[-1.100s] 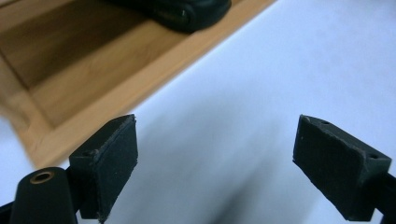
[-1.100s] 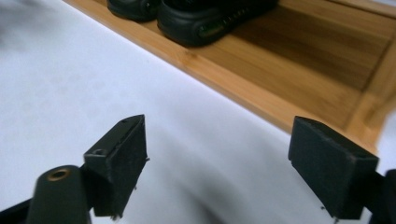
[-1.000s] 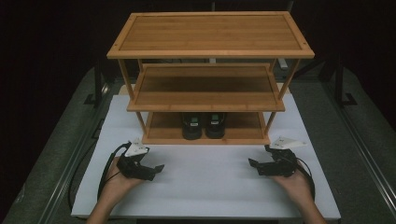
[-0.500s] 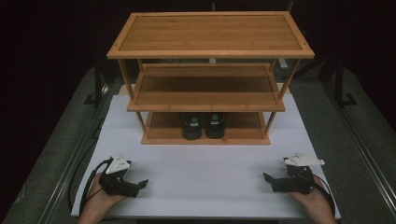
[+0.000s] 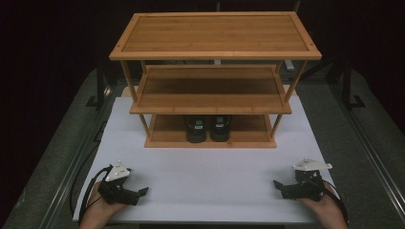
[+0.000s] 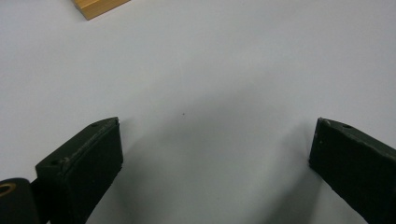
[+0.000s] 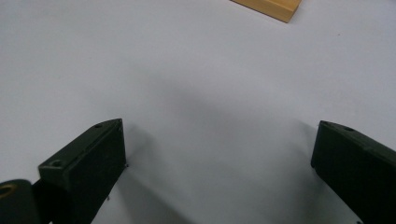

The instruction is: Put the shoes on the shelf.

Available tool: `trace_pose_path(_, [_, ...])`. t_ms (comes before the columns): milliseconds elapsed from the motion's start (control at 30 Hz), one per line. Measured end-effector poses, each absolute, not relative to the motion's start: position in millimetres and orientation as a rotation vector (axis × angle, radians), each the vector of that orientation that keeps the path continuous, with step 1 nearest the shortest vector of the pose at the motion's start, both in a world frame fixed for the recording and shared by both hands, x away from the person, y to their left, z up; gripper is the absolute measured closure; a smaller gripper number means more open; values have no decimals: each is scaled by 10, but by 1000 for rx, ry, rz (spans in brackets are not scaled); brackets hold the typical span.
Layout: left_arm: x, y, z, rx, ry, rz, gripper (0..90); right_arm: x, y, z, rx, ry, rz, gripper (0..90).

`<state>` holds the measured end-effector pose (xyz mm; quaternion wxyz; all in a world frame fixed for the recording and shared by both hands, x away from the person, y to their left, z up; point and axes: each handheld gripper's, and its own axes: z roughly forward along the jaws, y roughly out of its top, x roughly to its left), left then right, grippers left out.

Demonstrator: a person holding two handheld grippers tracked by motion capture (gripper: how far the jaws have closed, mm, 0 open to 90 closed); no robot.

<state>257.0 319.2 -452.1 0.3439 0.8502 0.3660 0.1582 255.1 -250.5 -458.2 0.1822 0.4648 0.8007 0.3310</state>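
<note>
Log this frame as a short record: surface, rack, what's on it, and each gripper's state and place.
surface: white board on a grey table
rack: three-tier wooden rack at the far middle of the board
shoes: black pair on the bottom tier, centred
upper tiers: bare
left gripper: open, nothing between its fingers, at the near left of the board
right gripper: open, nothing between its fingers, at the near right
contact: neither gripper touches the rack

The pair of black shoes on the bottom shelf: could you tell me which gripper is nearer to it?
Left, slightly. The left gripper rests front-left of the black shoes; the right gripper rests front-right, a little farther out.
</note>
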Motion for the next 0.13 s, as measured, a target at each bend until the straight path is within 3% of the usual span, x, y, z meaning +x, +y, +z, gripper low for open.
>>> trace_pose_path(133, [2570,3191,-4521,2209,951,410,21,2551,-2511,-4579,1317,2261,939,26])
